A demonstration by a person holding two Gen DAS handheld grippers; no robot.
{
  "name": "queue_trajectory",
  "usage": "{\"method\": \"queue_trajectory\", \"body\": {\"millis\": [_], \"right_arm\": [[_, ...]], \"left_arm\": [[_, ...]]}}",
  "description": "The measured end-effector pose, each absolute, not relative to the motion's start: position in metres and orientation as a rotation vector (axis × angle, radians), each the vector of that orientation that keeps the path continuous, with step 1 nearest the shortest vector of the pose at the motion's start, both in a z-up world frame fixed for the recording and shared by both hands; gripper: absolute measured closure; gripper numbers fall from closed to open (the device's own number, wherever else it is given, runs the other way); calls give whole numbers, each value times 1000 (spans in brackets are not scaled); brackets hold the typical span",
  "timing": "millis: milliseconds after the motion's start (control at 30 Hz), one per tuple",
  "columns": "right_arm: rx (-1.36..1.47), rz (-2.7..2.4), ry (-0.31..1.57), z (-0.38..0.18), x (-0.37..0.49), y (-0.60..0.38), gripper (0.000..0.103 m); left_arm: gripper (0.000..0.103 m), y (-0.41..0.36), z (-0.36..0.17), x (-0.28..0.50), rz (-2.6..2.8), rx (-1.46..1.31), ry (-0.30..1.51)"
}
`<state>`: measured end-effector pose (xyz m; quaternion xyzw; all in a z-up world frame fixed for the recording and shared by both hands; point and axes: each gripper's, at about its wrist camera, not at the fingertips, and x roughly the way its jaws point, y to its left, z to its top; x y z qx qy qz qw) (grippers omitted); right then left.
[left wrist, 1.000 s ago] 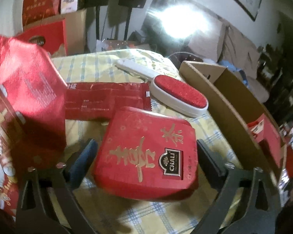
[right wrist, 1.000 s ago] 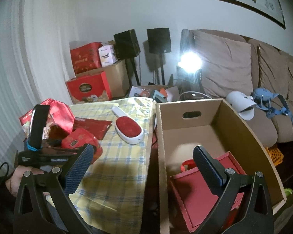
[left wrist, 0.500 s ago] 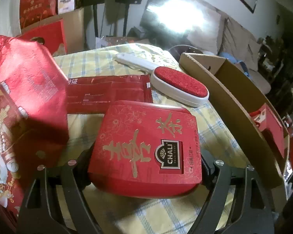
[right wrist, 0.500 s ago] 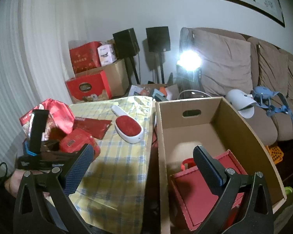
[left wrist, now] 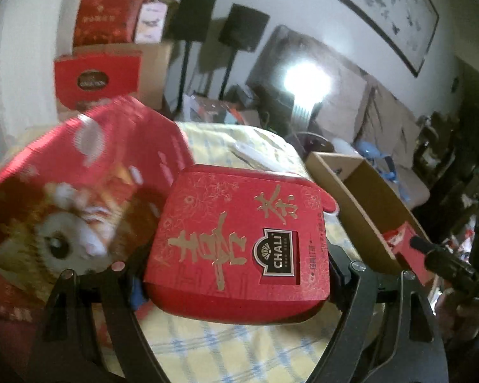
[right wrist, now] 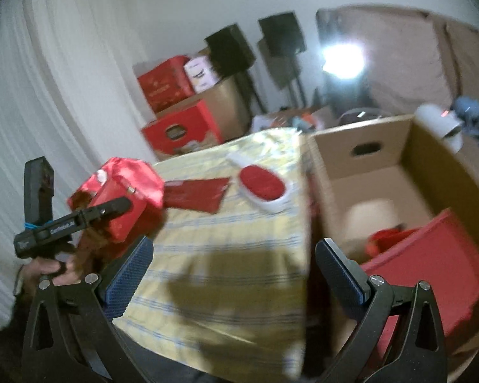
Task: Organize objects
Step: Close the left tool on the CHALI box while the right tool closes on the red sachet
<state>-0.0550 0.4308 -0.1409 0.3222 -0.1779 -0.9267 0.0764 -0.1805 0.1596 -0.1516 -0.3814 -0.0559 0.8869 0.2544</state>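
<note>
Left wrist view: left gripper (left wrist: pixel 236 274) clamps the tea box (left wrist: pixel 239 249); cardboard box (right wrist: pixel 415 172) part-filled, brush (right wrist: pixel 265 185) and packet (right wrist: pixel 198 193) left, right gripper (right wrist: pixel 233 274) wide, empty.

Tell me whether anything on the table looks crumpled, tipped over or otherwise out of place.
The big red gift bag at the table's left end is crumpled and sagging. The lint brush and flat red packet lie loose at odd angles on the checked cloth. Nothing looks spilled.

Left claw (left wrist: pixel 236 274) clamped, right claw (right wrist: pixel 236 274) spread wide, empty
</note>
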Motion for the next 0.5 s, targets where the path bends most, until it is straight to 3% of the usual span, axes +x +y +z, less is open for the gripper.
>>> {"method": "queue_trajectory", "body": {"millis": [233, 500], "right_arm": [[1057, -2558, -627, -165, -108, 388, 1], [1235, -2673, -361, -174, -159, 367, 1]], "left_arm": [[22, 140, -176, -190, 2423, -1097, -203], [22, 130, -192, -196, 2408, -1113, -218]]}}
